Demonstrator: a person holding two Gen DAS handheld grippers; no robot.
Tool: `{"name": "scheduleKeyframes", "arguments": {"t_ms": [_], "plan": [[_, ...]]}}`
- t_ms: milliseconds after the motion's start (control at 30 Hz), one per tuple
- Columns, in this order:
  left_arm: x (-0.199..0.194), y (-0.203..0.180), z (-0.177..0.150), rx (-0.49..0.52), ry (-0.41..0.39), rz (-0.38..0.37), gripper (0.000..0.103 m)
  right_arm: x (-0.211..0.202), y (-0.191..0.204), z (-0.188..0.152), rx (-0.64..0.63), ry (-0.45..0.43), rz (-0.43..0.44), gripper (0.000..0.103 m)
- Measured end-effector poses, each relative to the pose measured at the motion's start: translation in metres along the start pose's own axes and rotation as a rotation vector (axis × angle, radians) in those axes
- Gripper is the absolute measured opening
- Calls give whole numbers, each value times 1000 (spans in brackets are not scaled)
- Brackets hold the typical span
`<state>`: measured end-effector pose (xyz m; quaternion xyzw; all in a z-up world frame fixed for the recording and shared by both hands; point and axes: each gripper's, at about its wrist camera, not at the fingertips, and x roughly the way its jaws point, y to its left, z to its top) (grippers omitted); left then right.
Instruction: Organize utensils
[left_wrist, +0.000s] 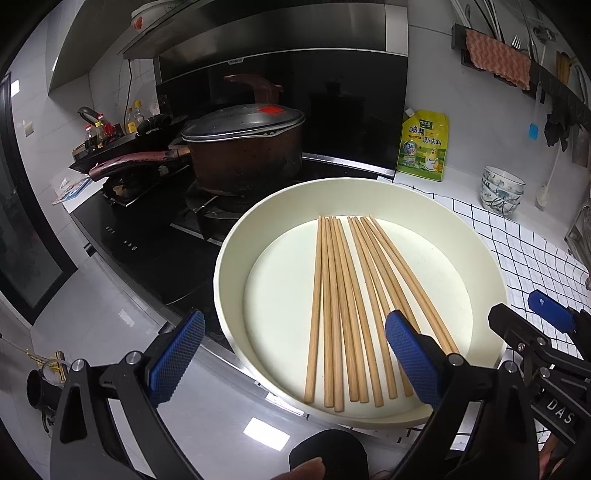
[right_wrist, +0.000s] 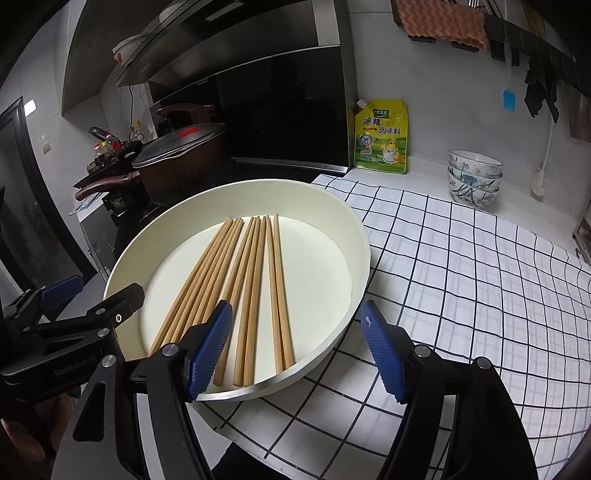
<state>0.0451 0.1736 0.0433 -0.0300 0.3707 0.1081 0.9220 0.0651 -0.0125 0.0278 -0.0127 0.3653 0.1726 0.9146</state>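
Note:
Several wooden chopsticks (left_wrist: 347, 306) lie side by side in a wide cream round tray (left_wrist: 236, 266), in two loose bunches. In the right wrist view the chopsticks (right_wrist: 255, 288) fan toward me inside the same tray (right_wrist: 354, 258). My left gripper (left_wrist: 291, 354) is open and empty above the tray's near left edge. My right gripper (right_wrist: 295, 350) is open and empty over the tray's near right rim. The right gripper also shows in the left wrist view (left_wrist: 524, 325), and the left gripper in the right wrist view (right_wrist: 85, 295).
A lidded brown pot (left_wrist: 243, 147) sits on the black stove (left_wrist: 155, 236) left of the tray. A yellow seasoning pouch (left_wrist: 424, 147) and stacked bowls (left_wrist: 502, 192) stand at the back. A white grid-patterned cloth (right_wrist: 480, 266) covers the counter. Utensils hang on a wall rail (left_wrist: 517, 55).

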Motion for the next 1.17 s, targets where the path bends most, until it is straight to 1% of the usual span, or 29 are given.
{"name": "scheduleKeyframes", "arguments": {"t_ms": [700,1167], "plan": [[-2,1,-1,-12,-11,10,97,-1,2,-1,-7,-1,-4,69],[-4,-1,-2,-8,-7,-1,97,-1,3,-2,-5,0,-3,69]]}}
